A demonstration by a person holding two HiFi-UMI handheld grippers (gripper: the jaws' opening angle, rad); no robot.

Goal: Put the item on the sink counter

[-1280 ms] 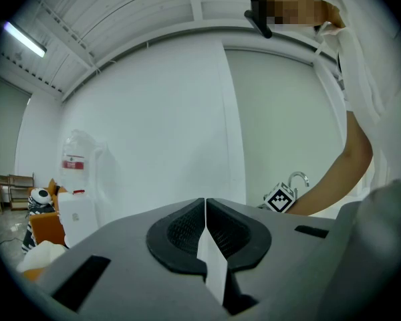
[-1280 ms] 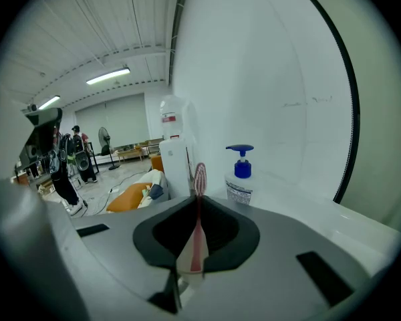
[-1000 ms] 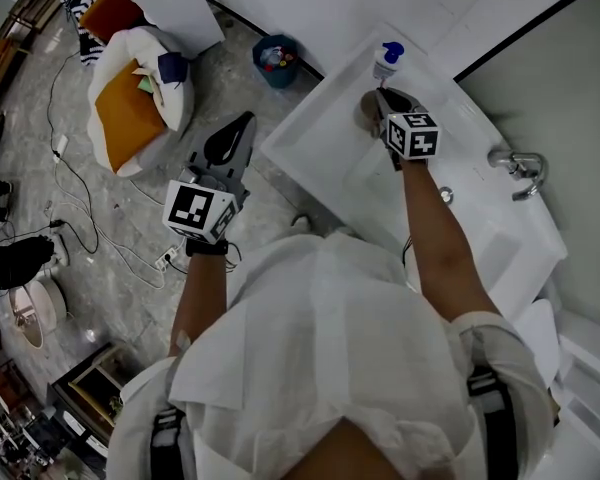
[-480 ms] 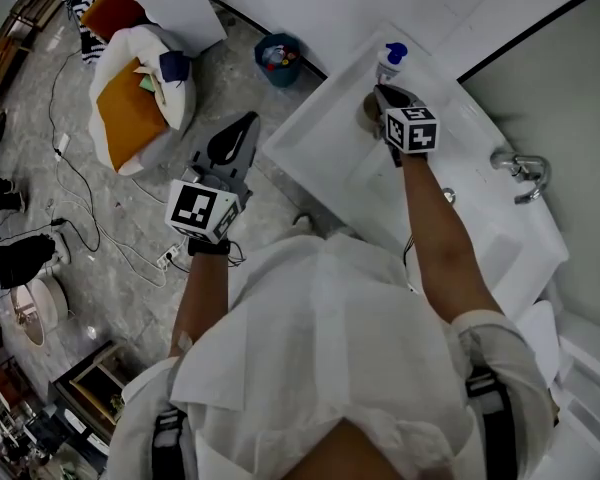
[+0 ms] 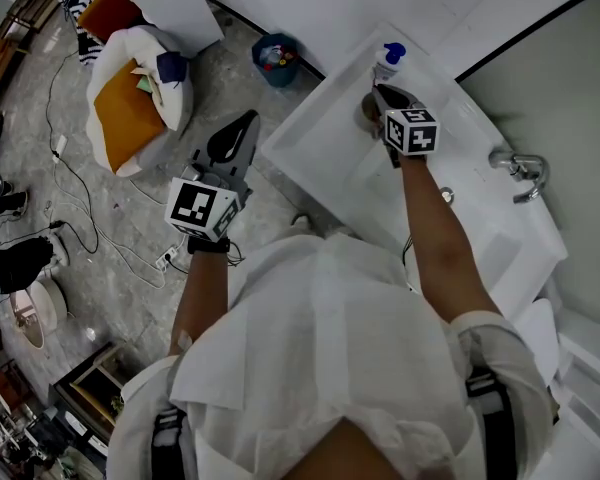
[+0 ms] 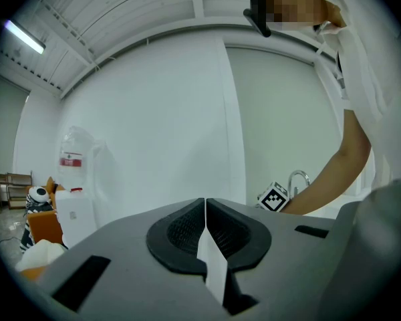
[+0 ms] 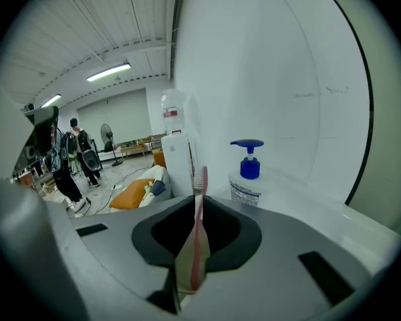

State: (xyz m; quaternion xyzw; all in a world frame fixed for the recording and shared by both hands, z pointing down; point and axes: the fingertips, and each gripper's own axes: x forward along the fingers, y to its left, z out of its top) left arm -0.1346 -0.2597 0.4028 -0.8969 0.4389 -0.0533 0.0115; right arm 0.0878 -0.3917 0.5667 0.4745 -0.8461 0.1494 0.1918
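Leftmost, an orange cushion [image 5: 125, 113] lies on the floor. Right of it, the left gripper [image 6: 205, 212] is held over the floor, off the counter [image 5: 310, 138]; its jaws are pressed together with nothing between them. A blue bin [image 5: 277, 58] stands on the floor by the counter's far corner. Further right, the right gripper [image 7: 199, 204] reaches over the counter's back left part, its jaws clamped on a pink toothbrush [image 7: 197, 249] that stands upright between them, bristles at the top. Whether the toothbrush touches the counter cannot be told. A blue-topped pump bottle [image 5: 387, 60] stands on the counter just beyond that gripper. At far right is the faucet [image 5: 520, 173].
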